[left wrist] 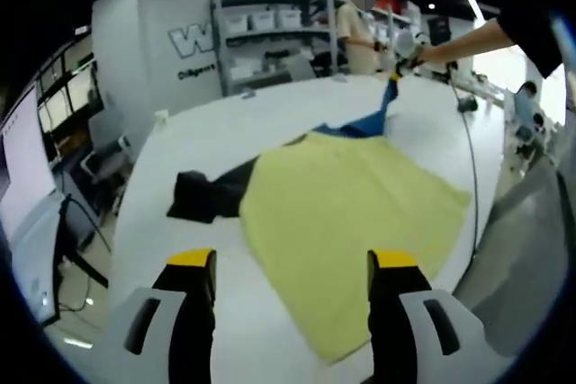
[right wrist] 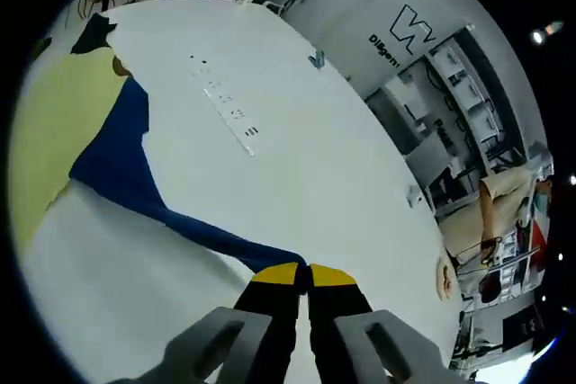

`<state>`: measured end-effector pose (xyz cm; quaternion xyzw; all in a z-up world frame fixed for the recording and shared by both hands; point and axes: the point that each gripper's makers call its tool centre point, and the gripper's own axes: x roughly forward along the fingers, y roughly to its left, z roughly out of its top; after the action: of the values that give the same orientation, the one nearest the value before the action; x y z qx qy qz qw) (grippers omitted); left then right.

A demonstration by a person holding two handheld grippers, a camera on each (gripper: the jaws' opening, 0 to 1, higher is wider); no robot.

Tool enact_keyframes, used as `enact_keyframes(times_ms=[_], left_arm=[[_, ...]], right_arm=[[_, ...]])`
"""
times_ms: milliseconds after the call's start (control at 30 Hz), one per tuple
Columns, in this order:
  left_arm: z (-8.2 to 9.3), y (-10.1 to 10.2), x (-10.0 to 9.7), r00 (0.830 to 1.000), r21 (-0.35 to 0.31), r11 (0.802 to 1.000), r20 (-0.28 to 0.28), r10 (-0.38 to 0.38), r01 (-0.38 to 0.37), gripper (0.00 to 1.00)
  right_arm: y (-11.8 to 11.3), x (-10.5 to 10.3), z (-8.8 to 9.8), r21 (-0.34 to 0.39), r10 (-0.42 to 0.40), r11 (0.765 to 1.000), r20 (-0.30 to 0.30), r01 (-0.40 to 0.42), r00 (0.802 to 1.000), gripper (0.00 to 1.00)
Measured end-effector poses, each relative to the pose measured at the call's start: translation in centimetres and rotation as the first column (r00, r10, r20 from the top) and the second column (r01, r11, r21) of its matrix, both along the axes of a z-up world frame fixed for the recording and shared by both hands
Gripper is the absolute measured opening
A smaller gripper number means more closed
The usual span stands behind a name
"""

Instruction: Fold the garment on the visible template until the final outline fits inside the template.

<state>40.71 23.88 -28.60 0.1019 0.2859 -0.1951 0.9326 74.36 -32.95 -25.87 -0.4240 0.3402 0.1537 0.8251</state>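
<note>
A yellow sheet (left wrist: 346, 213) lies flat on the white table (left wrist: 225, 132), just beyond my open left gripper (left wrist: 292, 263), whose jaws hold nothing. A blue garment (left wrist: 364, 123) starts at the sheet's far edge and is drawn up into a taut strip toward my right gripper (left wrist: 396, 65), held out by a person's arm. In the right gripper view the right gripper (right wrist: 304, 274) is shut on the blue garment's (right wrist: 126, 164) corner, and the cloth runs back to the yellow sheet (right wrist: 54, 132). A black garment (left wrist: 202, 195) lies crumpled at the sheet's left side.
A dark cable (left wrist: 472, 168) runs across the table's right side. A strip of small markings (right wrist: 225, 105) lies on the bare table (right wrist: 297, 159). Shelving (left wrist: 270, 33) and a standing person (left wrist: 360, 38) are beyond the far edge. A monitor (left wrist: 22, 177) stands left.
</note>
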Motion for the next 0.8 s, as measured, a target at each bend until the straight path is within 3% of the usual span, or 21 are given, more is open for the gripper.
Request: enact_keyframes(times_ms=[67, 100, 200, 333, 467, 567, 800], left_arm=[[0.0, 0.1, 0.0, 1.0, 0.001, 1.0, -0.004, 0.008, -0.008, 0.63], [-0.1, 0.2, 0.0, 1.0, 0.003, 1.0, -0.01, 0.012, -0.012, 0.62], [-0.4, 0.3, 0.0, 1.0, 0.009, 1.0, -0.016, 0.011, -0.011, 0.62], [-0.1, -0.6, 0.1, 1.0, -0.002, 1.0, -0.013, 0.0, 0.0, 0.61], [-0.9, -1.0, -0.1, 0.999, 0.011, 1.0, -0.032, -0.027, 0.028, 0.62], [-0.7, -1.7, -0.3, 0.999, 0.011, 0.999, -0.039, -0.038, 0.038, 0.62], [-1.3, -1.9, -0.1, 0.997, 0.012, 0.999, -0.054, -0.049, 0.05, 0.61]], right_arm=[[0.1, -1.0, 0.7, -0.016, -0.009, 1.0, 0.009, 0.009, 1.0, 0.0], [-0.5, -0.5, 0.1, -0.018, -0.005, 1.0, 0.021, 0.005, 1.0, 0.0], [-1.0, -2.4, -0.7, -0.04, 0.002, 0.999, 0.005, -0.002, 1.0, 0.0], [-3.1, -5.5, -3.2, -0.061, -0.016, 0.998, -0.051, 0.013, 0.999, 0.0], [-5.4, -8.8, -6.1, 0.002, -0.104, 0.995, -0.117, 0.105, 0.988, 0.0], [-6.6, -10.5, -8.1, 0.02, -0.123, 0.992, -0.16, 0.128, 0.979, 0.0], [-7.0, -14.6, -11.6, 0.14, -0.197, 0.962, -0.227, 0.232, 0.954, 0.0]])
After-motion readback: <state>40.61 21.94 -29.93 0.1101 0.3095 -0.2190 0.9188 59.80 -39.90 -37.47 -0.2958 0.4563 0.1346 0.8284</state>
